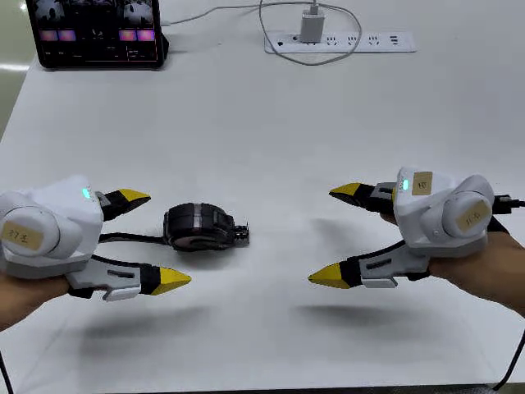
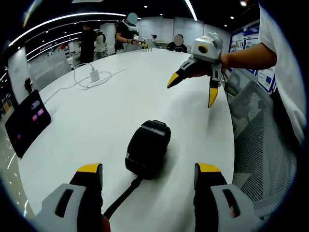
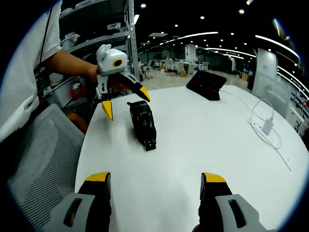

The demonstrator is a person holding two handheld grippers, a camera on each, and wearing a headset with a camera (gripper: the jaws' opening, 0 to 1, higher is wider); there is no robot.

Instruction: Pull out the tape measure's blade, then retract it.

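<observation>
On the white tabletop (image 1: 262, 139) a black, rounded plastic tape measure (image 1: 201, 227) lies left of centre in the head view. Its blade is drawn in, and only the small end tab sits at the case's mouth, facing the right of the frame. A thin black strap (image 1: 131, 239) trails from the case toward the lower left. There a hand holds the white left gripper (image 1: 156, 238), its yellow-tipped jaws spread wide. The tape measure sits just beyond those tips, in line with the gap and touching neither jaw. At middle right the white right gripper (image 1: 336, 234) points back toward it, jaws likewise parted and closed on nothing, well apart from the case. In the upper left corner a dark tablet with a lit screen (image 1: 94, 33) stands propped. At upper right lies a white power strip (image 1: 361, 41) with a white charger (image 1: 312, 25) plugged in, its cable looping around.
</observation>
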